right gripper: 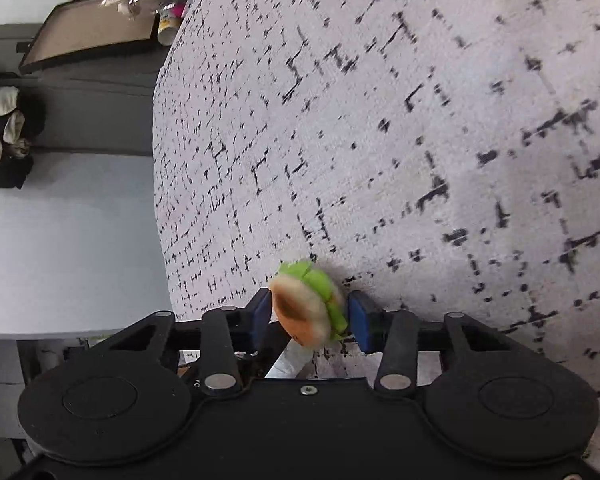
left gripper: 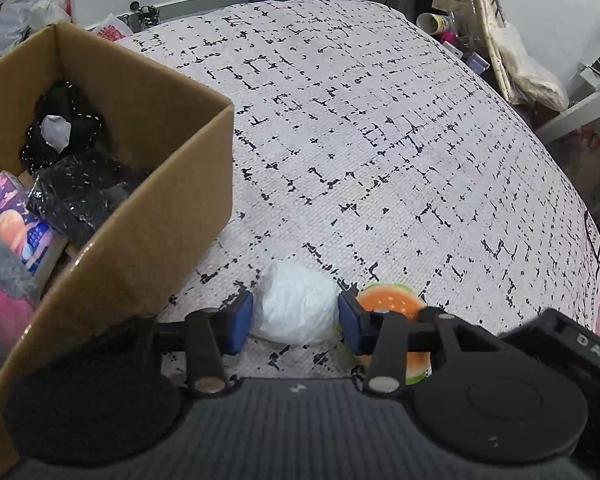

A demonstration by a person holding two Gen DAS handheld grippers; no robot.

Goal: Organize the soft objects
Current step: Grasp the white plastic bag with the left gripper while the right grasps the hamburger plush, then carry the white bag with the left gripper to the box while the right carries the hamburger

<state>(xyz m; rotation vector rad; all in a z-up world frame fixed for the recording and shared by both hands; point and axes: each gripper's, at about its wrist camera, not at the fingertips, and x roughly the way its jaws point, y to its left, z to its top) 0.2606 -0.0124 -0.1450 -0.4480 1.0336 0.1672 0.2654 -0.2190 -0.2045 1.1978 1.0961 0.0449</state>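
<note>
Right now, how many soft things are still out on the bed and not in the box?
2. A white crumpled bundle sits between the left gripper's fingers. A burger toy is clamped in the right gripper, just right of the bundle. The cardboard box may hide more.

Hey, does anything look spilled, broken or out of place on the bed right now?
Nothing stands out. The left gripper brackets a white wad, the right gripper a burger toy, beside the cardboard box.

A lived-in home room: a pale woven rug with broken black line pattern covers the floor, a grey upholstered sofa stands at its edge, and stuffed plastic bags and household clutter line the walls.
</note>
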